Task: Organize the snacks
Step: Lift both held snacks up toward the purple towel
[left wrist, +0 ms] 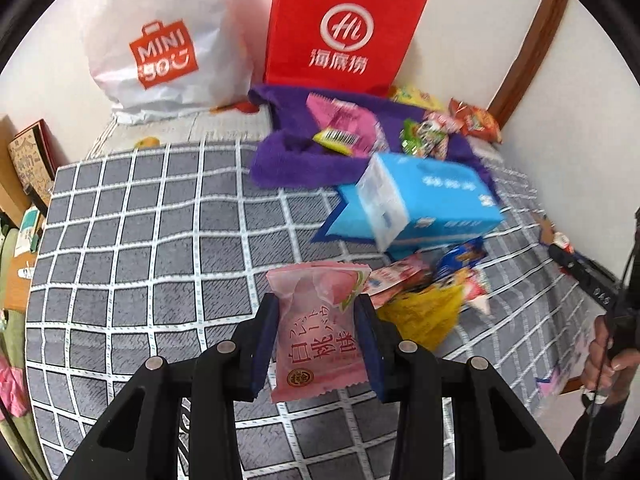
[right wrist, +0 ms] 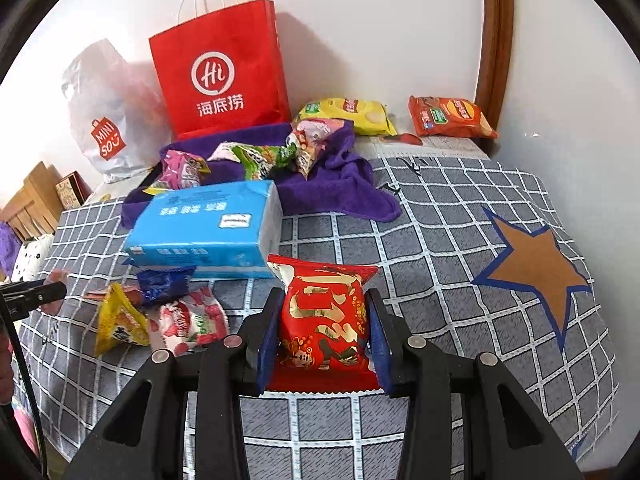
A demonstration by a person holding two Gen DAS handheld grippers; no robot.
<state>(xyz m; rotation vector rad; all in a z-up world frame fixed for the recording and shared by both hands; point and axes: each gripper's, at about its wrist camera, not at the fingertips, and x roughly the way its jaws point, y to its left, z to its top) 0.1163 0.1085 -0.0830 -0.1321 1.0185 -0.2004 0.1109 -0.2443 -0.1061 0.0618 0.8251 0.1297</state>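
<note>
Clamped between the left gripper [left wrist: 318, 330] pads, a pink peach-candy packet [left wrist: 320, 328] is held above the checked bedspread [left wrist: 140, 240], while a red snack packet [right wrist: 326, 320] is pinched in the right gripper [right wrist: 324, 334]. Both picks look done; next, each packet probably needs carrying toward its group, perhaps the purple towel [right wrist: 332, 184] pile, and releasing gently.

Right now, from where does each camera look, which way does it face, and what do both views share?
Left wrist: sits on the left tongs, looking forward and down over the checked bed; its tongs grip a pink peach snack; a hand shows at right.
Right wrist: sits on the right tongs, same direction; they grip a red snack packet.
Shared: red paper bag, blue tissue pack, purple towel.
</note>
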